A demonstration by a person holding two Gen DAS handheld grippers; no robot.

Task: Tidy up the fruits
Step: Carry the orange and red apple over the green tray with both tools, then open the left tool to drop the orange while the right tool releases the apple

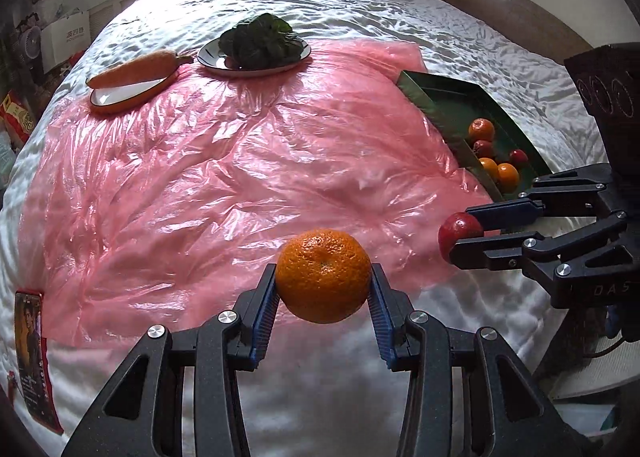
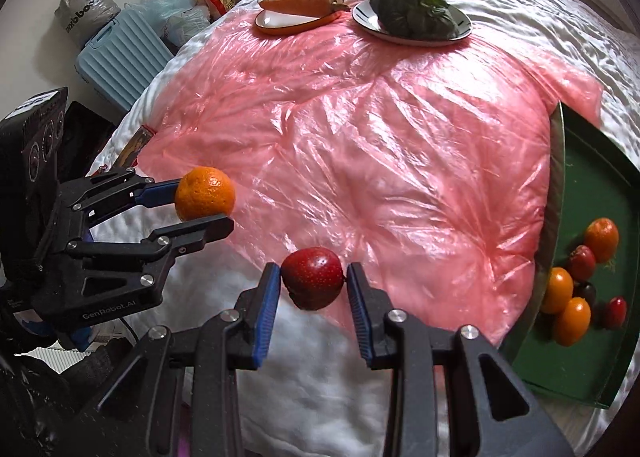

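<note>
My left gripper [image 1: 324, 277] is shut on an orange mandarin [image 1: 323, 275], held above the near edge of the pink plastic sheet [image 1: 224, 161]. In the right wrist view the same mandarin [image 2: 205, 193] sits in the left gripper [image 2: 206, 203] at the left. My right gripper [image 2: 313, 281] is shut on a small red fruit [image 2: 313, 277]; the left wrist view shows that fruit [image 1: 460, 235] at the right in the right gripper [image 1: 468, 231]. A green tray [image 2: 584, 193] on the right holds several orange and red fruits [image 2: 576, 285].
At the far side of the sheet a carrot [image 1: 136, 67] lies on an orange-rimmed plate [image 1: 120, 99] and leafy greens [image 1: 260, 41] fill a dark-rimmed plate [image 1: 224, 63]. The white bedspread [image 1: 360, 5] surrounds everything. A blue suitcase [image 2: 120, 53] and bags stand beyond the bed's left edge.
</note>
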